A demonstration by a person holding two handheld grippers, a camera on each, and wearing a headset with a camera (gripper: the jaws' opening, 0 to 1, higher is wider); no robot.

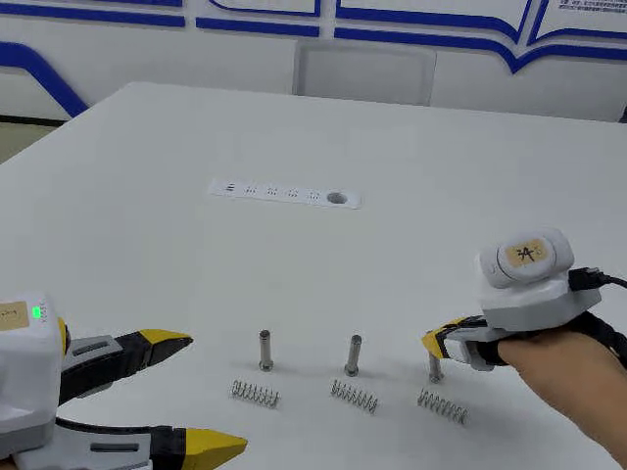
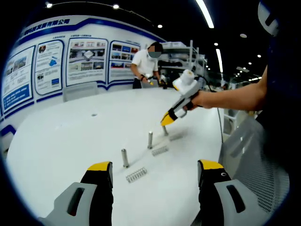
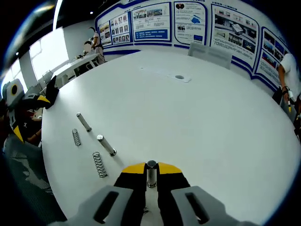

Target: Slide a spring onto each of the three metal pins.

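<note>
Desk [image 1: 441,147]: white and wide, with much free surface behind the pins and at both sides of them.
Near edge: in the left gripper view it runs close past the row of springs, so there is little room on the person's side.
Far edge: a chair [image 1: 364,70] stands behind it. A socket strip [image 1: 284,192] is sunk in the desk, well behind the pins.
Left pin [image 1: 265,350]: upright and bare, with nothing touching it.
Middle pin [image 1: 353,354]: upright and bare, well apart from the pins on both sides.
Right pin [image 1: 434,370]: upright. In the head view its top is hidden behind the yellow jaw tips, and the right gripper view shows its head between the two jaws.
Left spring [image 1: 255,394]: lies flat just in front of the left pin and does not touch it.
Middle spring [image 1: 354,397]: lies flat just in front of the middle pin.
Right spring [image 1: 442,406]: lies flat just in front of the right pin, below the hand.
Right gripper [image 1: 432,345]: jaws are closed on the right pin, and it reaches in from the right side.
Left gripper [image 1: 214,392]: jaws are wide apart and hold nothing. It is low over the near left part of the desk, left of the left pin. Its body is cut off by the corner of the frame.
</note>
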